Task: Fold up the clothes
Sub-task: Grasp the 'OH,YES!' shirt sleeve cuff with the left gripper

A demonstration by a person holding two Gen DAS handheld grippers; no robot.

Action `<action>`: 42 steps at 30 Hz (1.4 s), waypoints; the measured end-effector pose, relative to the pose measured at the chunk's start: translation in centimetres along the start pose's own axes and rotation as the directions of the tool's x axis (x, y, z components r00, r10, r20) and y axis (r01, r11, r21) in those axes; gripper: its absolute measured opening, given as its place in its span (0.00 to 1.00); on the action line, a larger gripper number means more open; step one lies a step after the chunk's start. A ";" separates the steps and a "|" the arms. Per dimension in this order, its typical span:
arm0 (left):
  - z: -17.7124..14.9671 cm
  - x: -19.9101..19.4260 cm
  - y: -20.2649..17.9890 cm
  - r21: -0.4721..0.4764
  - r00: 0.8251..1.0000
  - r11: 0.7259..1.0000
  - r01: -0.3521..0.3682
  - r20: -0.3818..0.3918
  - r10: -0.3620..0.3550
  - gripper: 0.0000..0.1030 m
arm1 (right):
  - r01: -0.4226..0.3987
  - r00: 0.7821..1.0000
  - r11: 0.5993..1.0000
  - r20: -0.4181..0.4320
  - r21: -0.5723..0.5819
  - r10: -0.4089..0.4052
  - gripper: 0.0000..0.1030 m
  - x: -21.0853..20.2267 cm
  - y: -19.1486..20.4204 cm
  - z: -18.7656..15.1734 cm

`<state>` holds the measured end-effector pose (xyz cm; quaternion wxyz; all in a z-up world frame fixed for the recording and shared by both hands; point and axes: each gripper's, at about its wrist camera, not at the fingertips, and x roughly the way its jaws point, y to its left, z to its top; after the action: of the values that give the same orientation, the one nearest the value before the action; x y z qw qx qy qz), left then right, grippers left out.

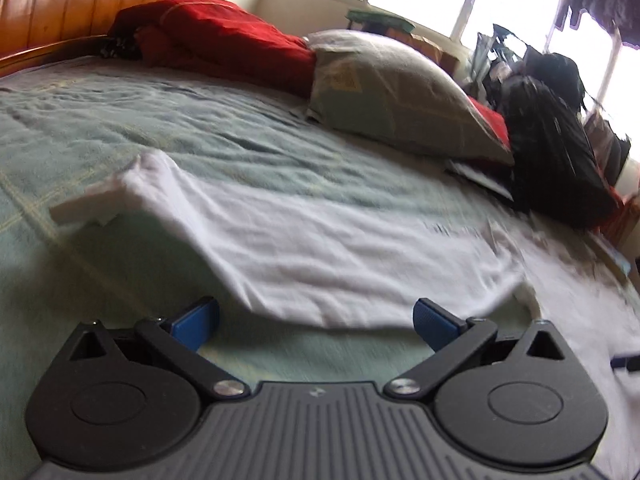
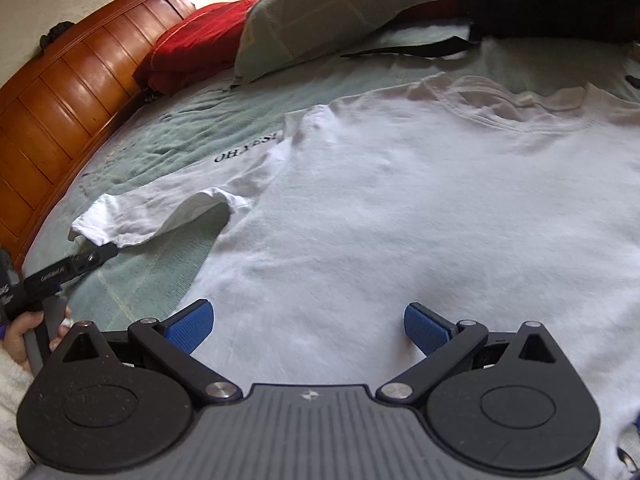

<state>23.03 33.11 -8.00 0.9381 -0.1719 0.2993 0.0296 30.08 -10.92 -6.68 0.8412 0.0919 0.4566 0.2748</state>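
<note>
White T-shirt (image 2: 420, 200) lies flat on green bedspread (image 2: 160, 276), collar twd grey pillow (image 2: 320, 12). Right gripper (image 2: 308, 326) over its hem, left gripper (image 1: 316, 322) by sleeve (image 1: 132, 188) (both w/ fingers spread, holding nothing).

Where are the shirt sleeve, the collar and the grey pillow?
sleeve (image 2: 132, 216), right wrist view, middle of the sleeve.
collar (image 2: 516, 114), right wrist view, front neckline.
pillow (image 1: 384, 88), left wrist view, its broad face.

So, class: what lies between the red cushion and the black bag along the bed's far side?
A grey-green pillow lies between the red cushion and the black bag, seen best in the left wrist view.
</note>
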 end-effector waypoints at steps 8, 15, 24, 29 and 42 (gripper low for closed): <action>2.6 1.6 2.5 -0.090 0.999 0.996 -0.019 0.049 0.024 0.99 | 0.002 1.000 0.999 0.002 -0.049 -0.002 1.00 1.4 1.1 0.3; 3.9 0.7 3.4 -0.176 0.991 0.984 0.014 0.135 0.010 0.99 | -0.007 1.000 0.999 0.007 -0.045 0.007 1.00 1.6 0.9 0.4; 6.1 1.9 5.8 -0.337 0.995 0.941 0.012 0.100 0.023 0.99 | 0.004 1.000 0.998 0.013 -0.061 -0.004 1.00 1.5 1.2 0.2; 7.1 1.7 6.4 -0.372 0.995 0.928 0.009 0.094 0.028 0.99 | 0.001 1.000 0.999 0.011 -0.054 0.000 1.00 1.3 1.1 0.2; 6.6 1.6 8.9 -0.506 0.996 0.862 0.031 0.087 0.016 0.98 | 0.012 1.000 0.996 0.015 -0.087 -0.011 1.00 1.4 1.4 -0.1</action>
<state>26.55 43.65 -6.58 0.8723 -0.4121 0.2385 0.1110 30.10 -9.04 -7.18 0.8492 0.0546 0.4385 0.2890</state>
